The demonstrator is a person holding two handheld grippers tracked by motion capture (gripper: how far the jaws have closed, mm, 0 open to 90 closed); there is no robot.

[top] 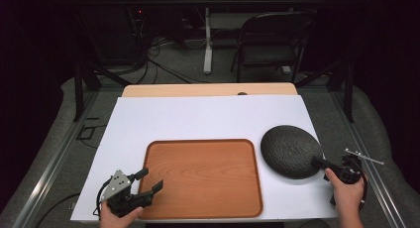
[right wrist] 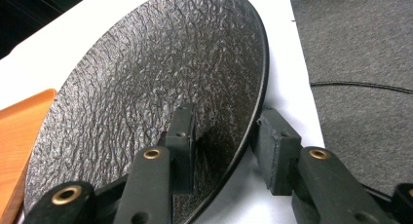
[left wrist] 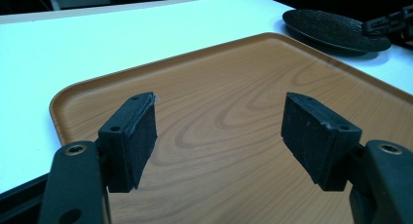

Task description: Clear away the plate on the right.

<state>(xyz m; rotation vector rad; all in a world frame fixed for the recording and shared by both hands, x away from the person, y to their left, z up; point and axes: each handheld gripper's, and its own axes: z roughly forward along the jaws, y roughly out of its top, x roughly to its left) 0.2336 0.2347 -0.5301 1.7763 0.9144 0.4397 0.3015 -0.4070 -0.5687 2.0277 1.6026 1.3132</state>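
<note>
A round black textured plate [top: 289, 151] lies flat on the white board, just right of a wooden tray [top: 203, 178]. My right gripper [top: 318, 162] reaches the plate's near right edge. In the right gripper view the jaws of this gripper [right wrist: 224, 131] straddle the plate [right wrist: 156, 73] at its rim, one over the dish and one outside, with a gap left, so it is open. My left gripper [top: 152, 177] hovers open over the tray's near left corner. Its pads [left wrist: 141, 136] hold nothing above the tray [left wrist: 243, 87].
The white board [top: 198, 119] covers a wooden table, whose right edge runs close beside the plate. A folding chair [top: 270, 42] and cables stand on the floor beyond. The far plate [left wrist: 331, 29] and right gripper [left wrist: 389, 22] show in the left gripper view.
</note>
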